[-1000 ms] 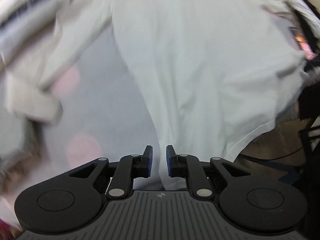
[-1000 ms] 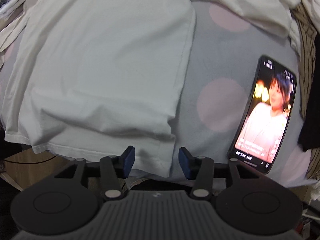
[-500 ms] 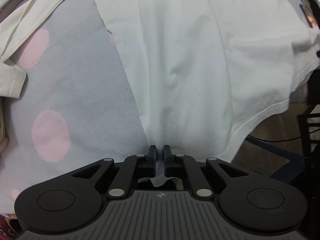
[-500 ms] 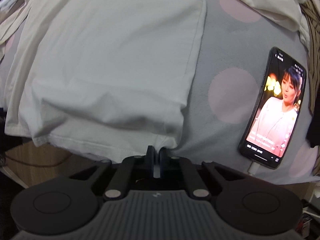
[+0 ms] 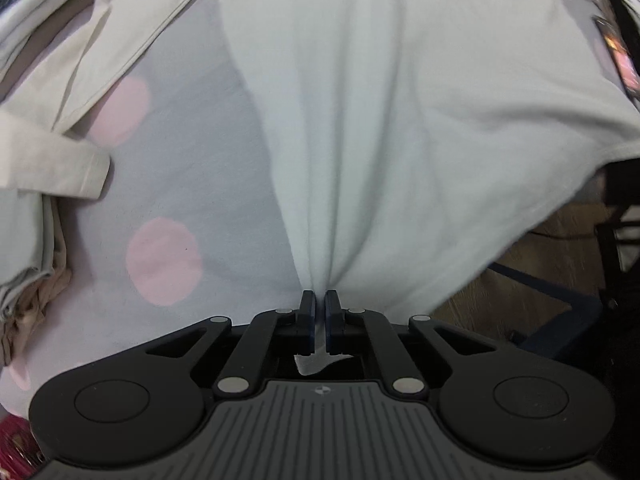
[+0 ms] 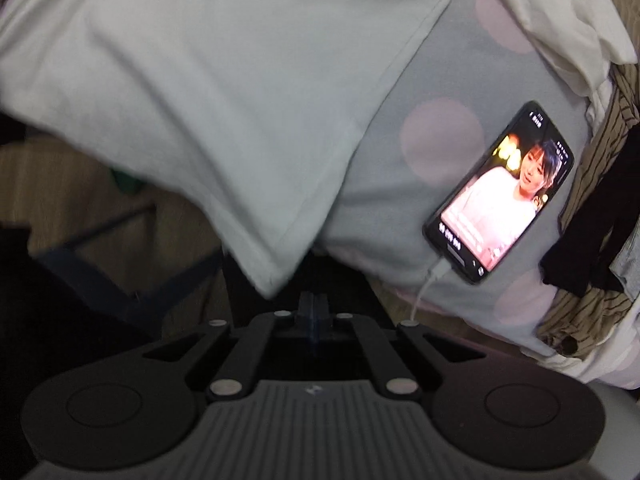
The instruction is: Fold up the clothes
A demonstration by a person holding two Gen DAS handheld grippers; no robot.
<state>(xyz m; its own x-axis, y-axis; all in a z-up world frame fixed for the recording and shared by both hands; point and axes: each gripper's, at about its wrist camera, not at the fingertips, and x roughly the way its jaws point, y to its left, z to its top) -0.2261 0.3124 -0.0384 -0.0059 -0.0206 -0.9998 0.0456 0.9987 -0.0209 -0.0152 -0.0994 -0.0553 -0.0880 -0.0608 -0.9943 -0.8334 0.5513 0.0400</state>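
Only beginning the fold: pinching the shirt (image 5: 400, 100) hem in the clenched left claw (image 5: 319, 304), tenting it above the spotted bed (image 5: 192, 160). Keeping the right claw (image 6: 314, 304) clenched too, with the shirt corner just beside its tips and the grip unclear. Showing no finished fold yet.

White shirt (image 5: 400, 120), pink-dotted grey sheet (image 5: 208, 152)
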